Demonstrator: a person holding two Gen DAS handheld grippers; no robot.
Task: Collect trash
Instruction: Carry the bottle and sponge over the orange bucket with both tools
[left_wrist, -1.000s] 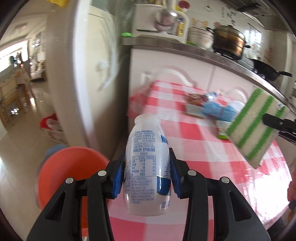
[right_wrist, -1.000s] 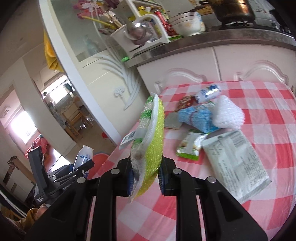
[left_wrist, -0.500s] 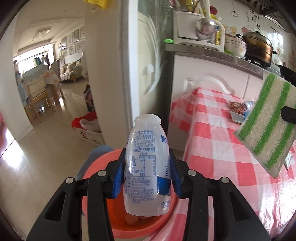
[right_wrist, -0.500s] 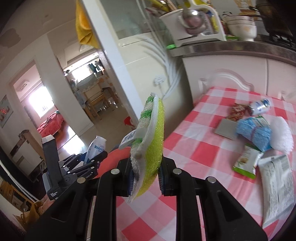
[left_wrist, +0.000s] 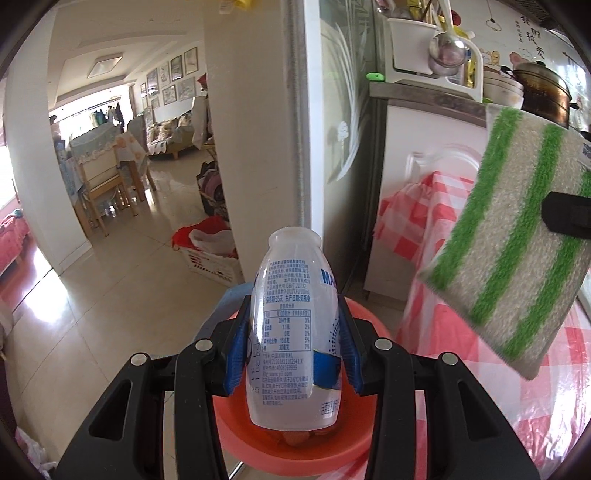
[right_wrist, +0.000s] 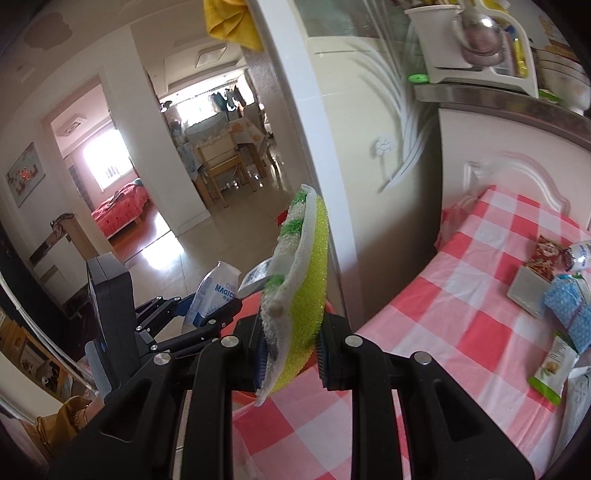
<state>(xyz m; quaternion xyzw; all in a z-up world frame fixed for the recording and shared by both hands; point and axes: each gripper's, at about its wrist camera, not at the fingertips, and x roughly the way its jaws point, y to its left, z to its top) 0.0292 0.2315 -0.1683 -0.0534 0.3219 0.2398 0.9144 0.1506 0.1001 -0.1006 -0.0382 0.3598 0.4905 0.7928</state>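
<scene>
A: With the left gripper (left_wrist: 293, 347) hanging over the orange basin (left_wrist: 354, 448), looks close to a drop. Jaws clamped on the white bottle (left_wrist: 291, 332), blue pads pressing both flanks, neck pointing away from the camera.

B: Agreed, though not dead centre. Bottle base sits over the near part of the bowl, with the rim running just under it. Could clip the edge and bounce onto the tiled floor (left_wrist: 110, 295) if let go too soon.

A: And the right gripper (right_wrist: 290, 354)?

B: Closed tight on the green-striped sponge (right_wrist: 299, 280), held edge-on, yellow foam to one side, fluffy striped face to the other, a bit of clear wrapper trailing off it. Seen from the left wrist view, hangs above the edge of the checked surface (right_wrist: 461, 325), to the side of the basin, not over it.

A: So a release now lands it on the cloth or down the gap beside the basin.

B: Likely. Also light and flat; might flutter or catch on a pad on opening.

A: Any chance of the two grippers knocking together?

B: Real chance. Both near each other, both heading for one small bowl. Safer one at a time.

A: Much left on the surface?

B: Plenty: a second small bottle (right_wrist: 580, 254), a red snack packet (right_wrist: 546, 254), a blue mesh bundle (right_wrist: 569, 306), a green packet (right_wrist: 554, 373). Far from done, by the look of it.
</scene>
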